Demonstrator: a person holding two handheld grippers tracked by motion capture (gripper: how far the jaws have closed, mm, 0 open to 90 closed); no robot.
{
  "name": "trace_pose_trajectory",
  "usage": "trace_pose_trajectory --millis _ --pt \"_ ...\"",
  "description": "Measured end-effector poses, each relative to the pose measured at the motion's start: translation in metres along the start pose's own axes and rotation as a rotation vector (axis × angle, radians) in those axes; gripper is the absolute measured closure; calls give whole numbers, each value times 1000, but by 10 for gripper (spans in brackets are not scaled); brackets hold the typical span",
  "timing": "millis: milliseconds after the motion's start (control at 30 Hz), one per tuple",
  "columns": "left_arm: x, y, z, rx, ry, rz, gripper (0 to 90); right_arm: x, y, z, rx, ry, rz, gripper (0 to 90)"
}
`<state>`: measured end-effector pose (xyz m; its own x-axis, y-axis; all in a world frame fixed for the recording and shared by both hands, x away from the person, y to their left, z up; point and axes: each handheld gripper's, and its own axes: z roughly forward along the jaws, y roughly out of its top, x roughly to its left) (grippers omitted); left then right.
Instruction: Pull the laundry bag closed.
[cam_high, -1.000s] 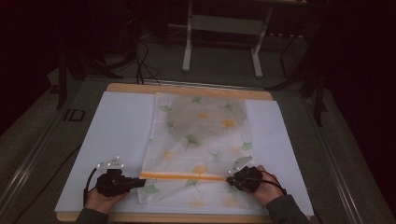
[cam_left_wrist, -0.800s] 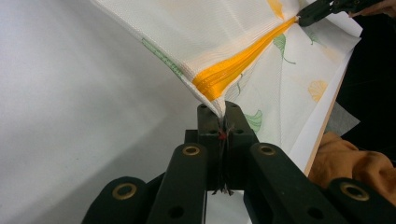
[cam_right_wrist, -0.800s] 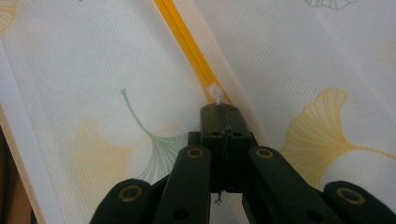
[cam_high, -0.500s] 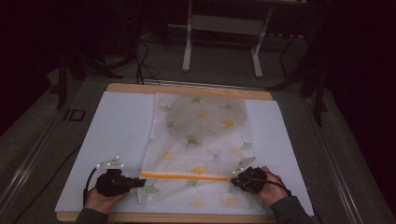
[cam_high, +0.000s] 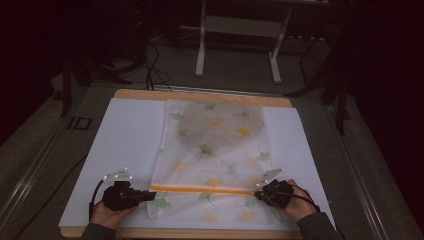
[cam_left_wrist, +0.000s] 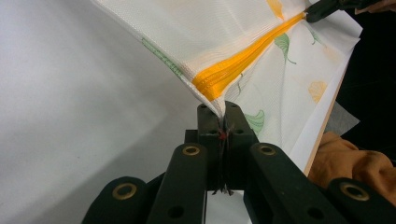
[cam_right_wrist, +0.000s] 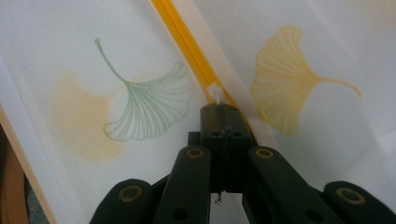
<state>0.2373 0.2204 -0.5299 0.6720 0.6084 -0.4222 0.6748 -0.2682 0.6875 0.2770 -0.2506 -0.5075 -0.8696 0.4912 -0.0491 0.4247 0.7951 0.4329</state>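
Note:
A white mesh bag (cam_high: 215, 145) printed with green and yellow ginkgo leaves lies flat on a white sheet (cam_high: 125, 145). An orange zipper (cam_high: 200, 189) runs across its near end. My left gripper (cam_high: 150, 194) is shut on the bag's left edge at the zipper's end, and in the left gripper view the jaws (cam_left_wrist: 224, 112) pinch the lifted mesh just below the orange zipper (cam_left_wrist: 233, 70). My right gripper (cam_high: 257, 194) is shut at the zipper's right part; a small white pull tab (cam_right_wrist: 215, 93) sticks out of its closed jaws (cam_right_wrist: 220, 108) beside the zipper (cam_right_wrist: 182, 32).
The sheet covers a wooden board (cam_high: 200, 95) whose front edge lies close under both hands. Beyond the table stand a metal frame (cam_high: 240, 45) and floor cables (cam_high: 150, 65). The right gripper (cam_left_wrist: 327, 7) and an orange sleeve (cam_left_wrist: 355, 163) appear in the left gripper view.
My right gripper has slid slightly to the right along the zipper line, so the orange strip looks a little longer. The left gripper has stayed put.

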Motion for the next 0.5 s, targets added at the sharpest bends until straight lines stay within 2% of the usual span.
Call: trace_pose_trajectory --millis 500 --pt "0 -2 3 16 -7 -1 883 -11 -22 -11 21 -19 43 900"
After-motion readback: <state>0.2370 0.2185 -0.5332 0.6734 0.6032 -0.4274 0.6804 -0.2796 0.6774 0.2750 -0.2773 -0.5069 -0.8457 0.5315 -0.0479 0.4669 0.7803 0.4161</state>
